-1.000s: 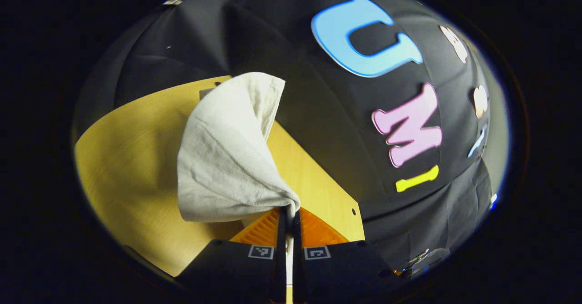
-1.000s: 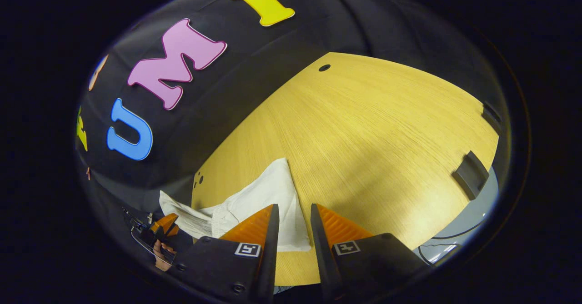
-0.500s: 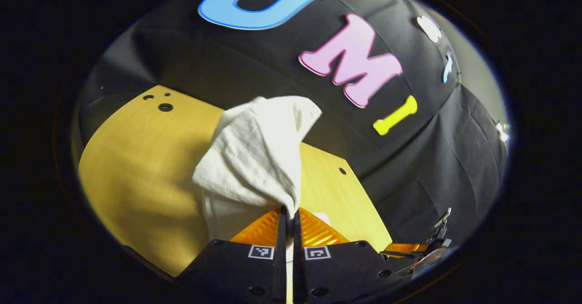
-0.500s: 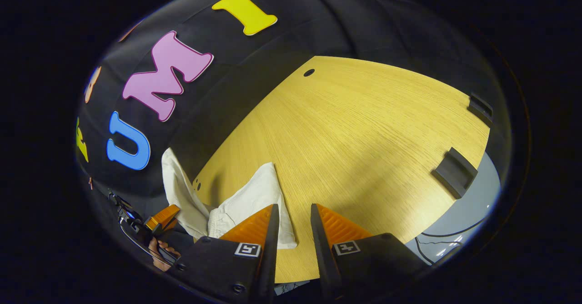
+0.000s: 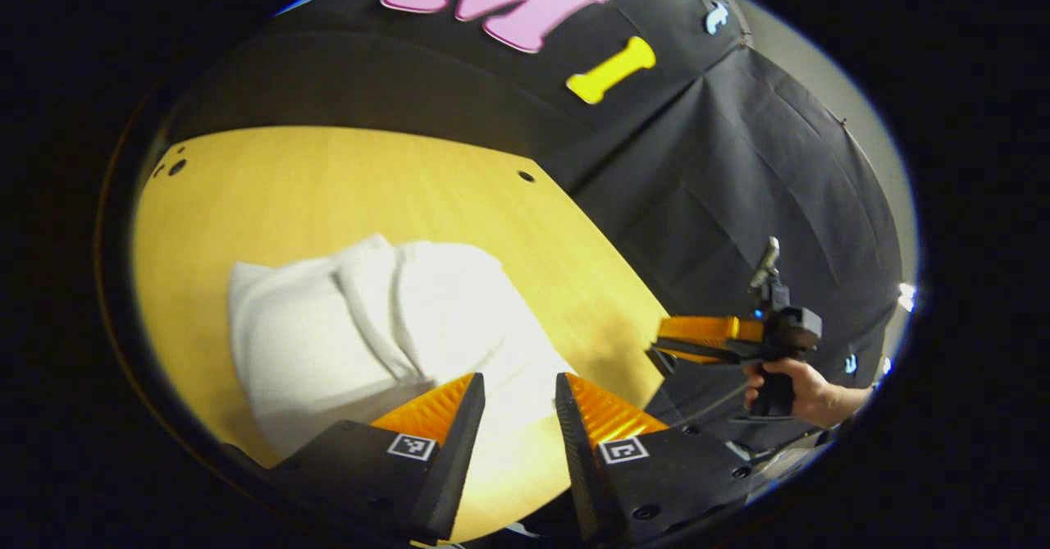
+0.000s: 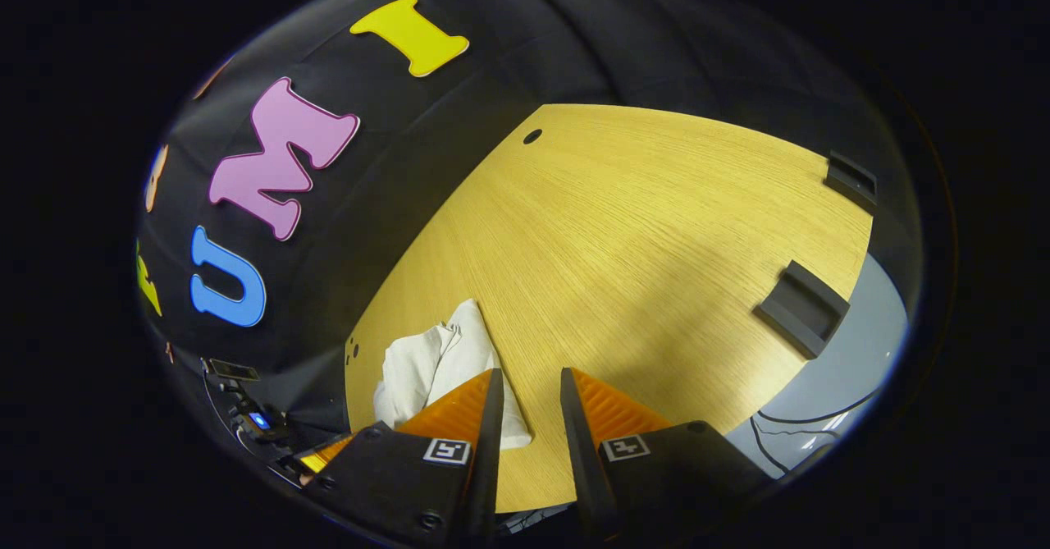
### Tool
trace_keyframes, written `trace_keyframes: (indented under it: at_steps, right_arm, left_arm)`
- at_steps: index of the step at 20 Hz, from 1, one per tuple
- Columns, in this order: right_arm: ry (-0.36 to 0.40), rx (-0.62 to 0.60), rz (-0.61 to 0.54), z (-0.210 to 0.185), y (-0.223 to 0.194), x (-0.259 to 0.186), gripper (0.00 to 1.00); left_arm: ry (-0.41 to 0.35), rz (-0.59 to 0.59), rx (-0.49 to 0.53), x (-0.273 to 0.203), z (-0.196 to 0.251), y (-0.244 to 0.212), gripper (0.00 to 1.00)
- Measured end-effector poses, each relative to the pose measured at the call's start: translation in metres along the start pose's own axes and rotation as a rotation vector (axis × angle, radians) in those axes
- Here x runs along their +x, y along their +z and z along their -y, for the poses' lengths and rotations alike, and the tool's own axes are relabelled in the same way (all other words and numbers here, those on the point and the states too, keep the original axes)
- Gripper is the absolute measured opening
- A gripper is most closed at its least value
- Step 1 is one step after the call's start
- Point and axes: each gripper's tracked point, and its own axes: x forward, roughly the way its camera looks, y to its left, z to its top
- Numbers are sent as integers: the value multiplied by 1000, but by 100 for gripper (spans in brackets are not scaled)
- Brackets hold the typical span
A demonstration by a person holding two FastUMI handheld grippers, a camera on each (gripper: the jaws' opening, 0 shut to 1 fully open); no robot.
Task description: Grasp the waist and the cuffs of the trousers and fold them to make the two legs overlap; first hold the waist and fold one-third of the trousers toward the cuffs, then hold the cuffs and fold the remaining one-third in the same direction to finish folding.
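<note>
No legible text, labels or numbers anywhere.

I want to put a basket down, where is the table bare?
Most of the wooden table is bare, from the folded white trousers across to the two dark brackets on its far edge. It is crowded only at the trousers' corner, by both claws.

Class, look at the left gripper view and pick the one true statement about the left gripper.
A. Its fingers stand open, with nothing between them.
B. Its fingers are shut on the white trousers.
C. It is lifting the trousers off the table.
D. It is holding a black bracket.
A. The left gripper shows a clear gap between its fingers, and the white trousers lie bunched on the wooden table beyond them, not held.
</note>
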Motion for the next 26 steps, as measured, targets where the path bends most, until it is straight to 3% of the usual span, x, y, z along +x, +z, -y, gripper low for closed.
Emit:
trace_keyframes:
  at_steps: [2,9,10,11,12,19,21,22,25,26]
  right_arm:
    - [3,0,-2,0,0,0,43]
    - [42,-11,-27,-15,-7,3,43]
    - [61,-24,-37,-22,-9,2,53]
    - [80,-41,-50,-29,-13,1,53]
    - [102,-59,-61,-37,-17,0,43]
    - [235,-202,-133,-101,-40,-10,47]
    - [265,-243,-141,-118,-42,-11,47]
    - [282,-257,-147,-128,-45,-11,47]
    - [322,-305,-171,-154,-59,-12,52]
    - [333,-323,-181,-161,-67,-11,56]
  left_arm:
    - [-28,-32,-2,3,11,-11,64]
    - [-67,-35,-118,-3,16,-20,64]
    - [-66,-20,-132,-11,15,-18,65]
    - [-62,-3,-145,-20,12,-16,65]
    - [-54,18,-160,-31,8,-13,65]
    - [82,243,-309,-110,-41,31,66]
    - [145,331,-346,-134,-61,45,69]
    - [179,372,-361,-145,-71,50,78]
    - [262,446,-400,-169,-91,57,74]
    - [287,453,-414,-175,-94,54,82]
